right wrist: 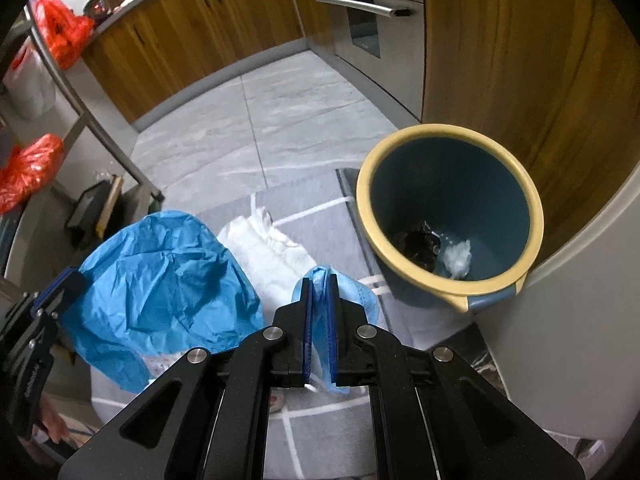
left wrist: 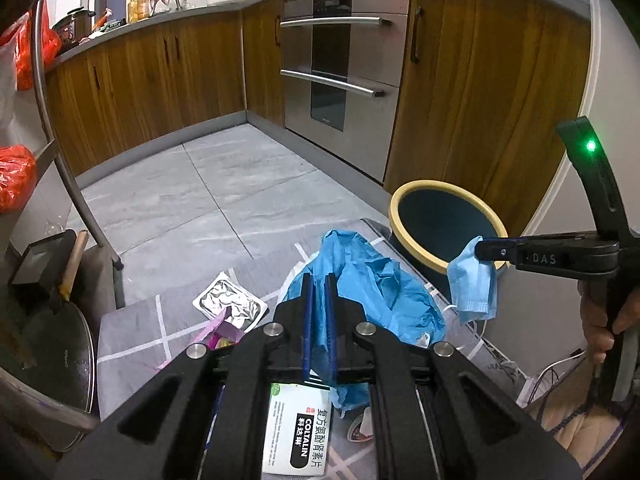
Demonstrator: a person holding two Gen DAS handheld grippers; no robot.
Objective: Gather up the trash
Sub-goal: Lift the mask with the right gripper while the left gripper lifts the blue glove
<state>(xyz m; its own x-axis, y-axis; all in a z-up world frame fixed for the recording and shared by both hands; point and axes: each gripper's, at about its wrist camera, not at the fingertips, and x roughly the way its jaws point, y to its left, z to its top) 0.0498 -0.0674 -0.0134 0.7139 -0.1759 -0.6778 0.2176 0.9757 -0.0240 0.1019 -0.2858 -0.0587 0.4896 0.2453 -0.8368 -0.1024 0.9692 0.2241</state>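
1. The right gripper (right wrist: 320, 280) had its jaws closed to a narrow gap on a blue face mask (left wrist: 472, 280), which hung limp below them, near the rim of the trash bin (right wrist: 448, 284) that stood ahead and to the right.
2. The left gripper (left wrist: 319, 280) had its jaws nearly closed; a crumpled blue sheet (left wrist: 360, 280) rose just ahead of and between them, but whether it was pinched could not be told.
3. Both items looked light, soft and floppy, likely to drape and snag, so a pinch on a bunched fold seemed the surest hold.
4. A white medicine box (left wrist: 296, 432) lay under the left jaws, a foil blister tray (left wrist: 230, 300) to their left, both apparently stiff enough to grip by the edges.
5. The bin already held a dark scrap (right wrist: 418, 244) and a white wad (right wrist: 456, 258).
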